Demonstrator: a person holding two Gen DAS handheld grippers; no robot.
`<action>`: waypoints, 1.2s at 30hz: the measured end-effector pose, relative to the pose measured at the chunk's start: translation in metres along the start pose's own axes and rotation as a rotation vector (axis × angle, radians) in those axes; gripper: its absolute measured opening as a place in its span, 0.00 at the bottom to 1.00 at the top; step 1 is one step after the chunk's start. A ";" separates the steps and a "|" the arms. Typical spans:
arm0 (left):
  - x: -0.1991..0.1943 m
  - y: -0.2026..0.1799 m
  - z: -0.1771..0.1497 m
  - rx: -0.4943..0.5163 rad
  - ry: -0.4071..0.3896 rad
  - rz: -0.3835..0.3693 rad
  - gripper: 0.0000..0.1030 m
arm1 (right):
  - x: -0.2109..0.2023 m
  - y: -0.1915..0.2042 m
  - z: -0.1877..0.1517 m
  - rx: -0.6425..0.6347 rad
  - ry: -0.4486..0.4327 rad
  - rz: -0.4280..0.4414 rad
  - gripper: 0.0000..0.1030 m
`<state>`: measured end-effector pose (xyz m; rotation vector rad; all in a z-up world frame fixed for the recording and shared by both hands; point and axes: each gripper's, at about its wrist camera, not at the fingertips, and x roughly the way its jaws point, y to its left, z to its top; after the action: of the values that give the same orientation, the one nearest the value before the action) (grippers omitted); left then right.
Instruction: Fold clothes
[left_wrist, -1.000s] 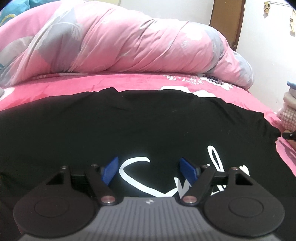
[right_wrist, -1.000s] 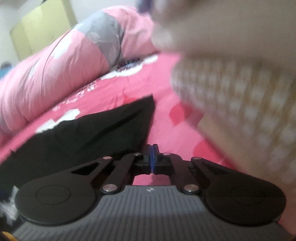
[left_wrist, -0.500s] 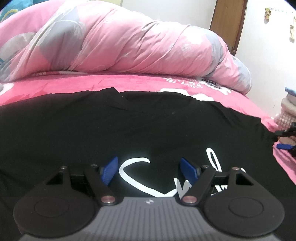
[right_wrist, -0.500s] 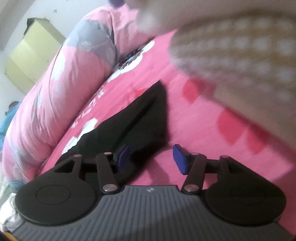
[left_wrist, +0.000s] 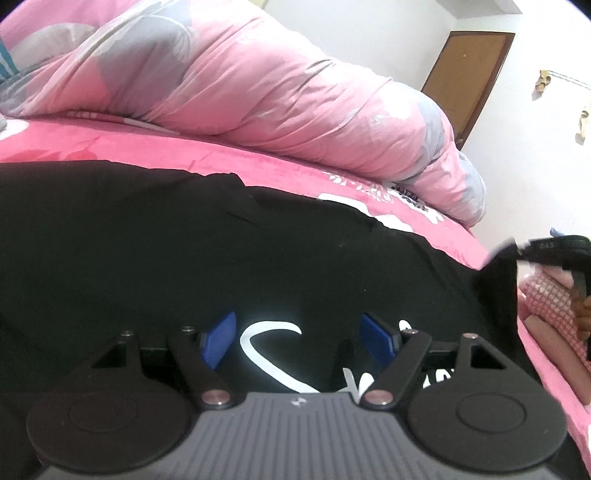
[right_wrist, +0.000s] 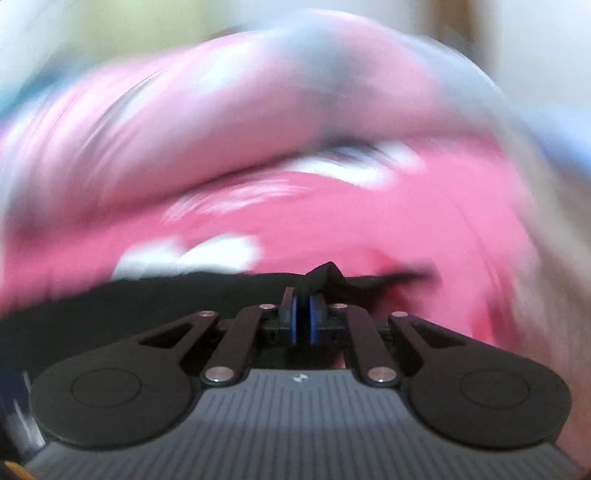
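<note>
A black T-shirt (left_wrist: 184, 240) with white lettering lies spread on the pink bed. My left gripper (left_wrist: 298, 332) hovers low over its printed front, open, with nothing between its blue pads. My right gripper (right_wrist: 304, 314) is closing its jaws on a bunched fold of the black T-shirt (right_wrist: 327, 275), which sticks up between the blue pads. The left wrist view shows the right gripper (left_wrist: 546, 247) at the far right, holding the shirt's corner raised off the bed. The right wrist view is heavily blurred.
A rolled pink and grey duvet (left_wrist: 258, 92) lies along the far side of the bed sheet (left_wrist: 110, 144). A stack of pink checked clothes (left_wrist: 550, 299) sits at the right edge. A brown door (left_wrist: 469, 74) and white wall stand behind.
My right gripper opened over the shirt's right corner, then closed on it and lifted it while swinging left. The left gripper rolled slightly and stayed open in place.
</note>
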<state>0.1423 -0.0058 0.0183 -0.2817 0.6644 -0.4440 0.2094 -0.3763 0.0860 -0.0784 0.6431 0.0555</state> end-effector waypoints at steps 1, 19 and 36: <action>0.000 0.000 0.000 0.002 0.000 0.001 0.73 | -0.002 0.031 0.008 -0.182 0.001 0.011 0.07; -0.007 -0.039 0.020 0.093 0.032 0.079 0.74 | -0.068 -0.044 -0.033 0.221 -0.271 0.323 0.61; 0.029 -0.200 -0.015 0.789 0.133 -0.100 0.58 | 0.014 -0.035 -0.050 0.230 -0.068 0.486 0.09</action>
<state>0.0916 -0.1953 0.0694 0.4668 0.5590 -0.7874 0.1935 -0.4149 0.0391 0.3028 0.5854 0.4496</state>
